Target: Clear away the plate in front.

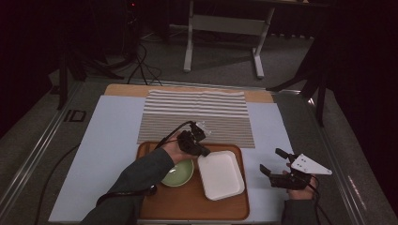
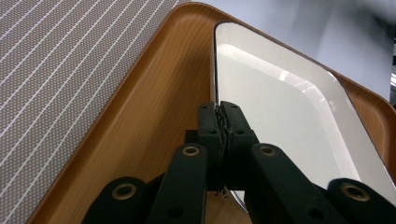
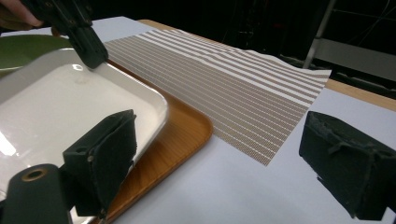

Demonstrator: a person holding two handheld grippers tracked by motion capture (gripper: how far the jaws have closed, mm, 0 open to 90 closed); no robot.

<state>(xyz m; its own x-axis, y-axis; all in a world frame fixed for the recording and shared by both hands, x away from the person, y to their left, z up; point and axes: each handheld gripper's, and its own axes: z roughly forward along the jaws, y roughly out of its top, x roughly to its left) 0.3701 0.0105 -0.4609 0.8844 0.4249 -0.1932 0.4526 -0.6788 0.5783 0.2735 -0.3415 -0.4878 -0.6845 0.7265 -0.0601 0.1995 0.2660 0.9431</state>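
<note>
Where the left tongs (image 2: 219, 109) pinch, the white dish (image 2: 280, 116) rim shows.

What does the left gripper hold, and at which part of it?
The left gripper is shut on the white plate, pinching its thin rim at the corner nearest the striped mat.
</note>
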